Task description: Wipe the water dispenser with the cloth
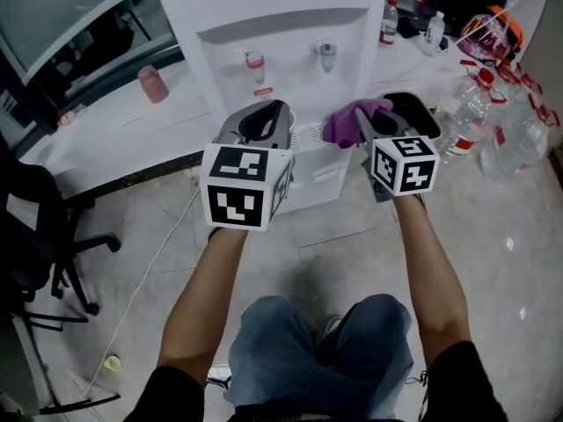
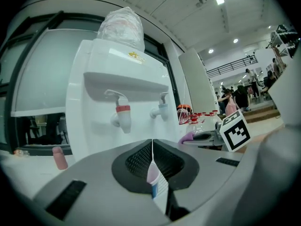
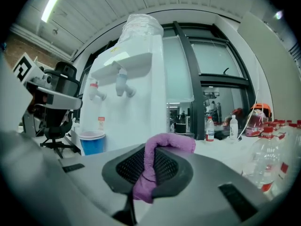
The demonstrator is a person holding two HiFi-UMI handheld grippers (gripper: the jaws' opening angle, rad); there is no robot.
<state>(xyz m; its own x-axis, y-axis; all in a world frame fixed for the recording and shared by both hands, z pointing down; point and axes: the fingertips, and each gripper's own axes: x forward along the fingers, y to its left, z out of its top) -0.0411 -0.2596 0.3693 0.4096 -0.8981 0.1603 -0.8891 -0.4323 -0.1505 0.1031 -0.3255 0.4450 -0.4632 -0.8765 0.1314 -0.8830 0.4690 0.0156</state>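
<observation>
The white plastic water dispenser (image 1: pixel 290 25) stands on the floor against a white counter (image 1: pixel 114 130), directly ahead of the seated person. Its red tap (image 1: pixel 255 64) and blue tap (image 1: pixel 327 56) sit under the front recess, above a ribbed drip grille (image 1: pixel 308 135).

Right gripper (image 1: pixel 376 127): jaws clamped on a purple, soft terry cloth (image 1: pixel 352 120), with one fold bunched above the pads and a tail hanging below. The cloth sits level with the grille, at the cabinet's right front corner. Contact with the cabinet cannot be confirmed, and the right gripper view suggests a gap.

Left gripper (image 1: pixel 264 123): jaws pressed together on nothing, held in front of the grille.

Assessment: the approach to the first wipe is in hand and no surface appears to be covered yet.

Recommendations:
- Lead with the bunched fold, so that fabric rather than the jaw tips meets the plastic.
- Press lightly and stroke flat across the panel.
- Work around the taps without pushing their levers.
- Keep the elbow clear of the clear plastic bottles (image 1: pixel 479 112) at the right.
- Hold the idle gripper clear of the wiping path.
</observation>
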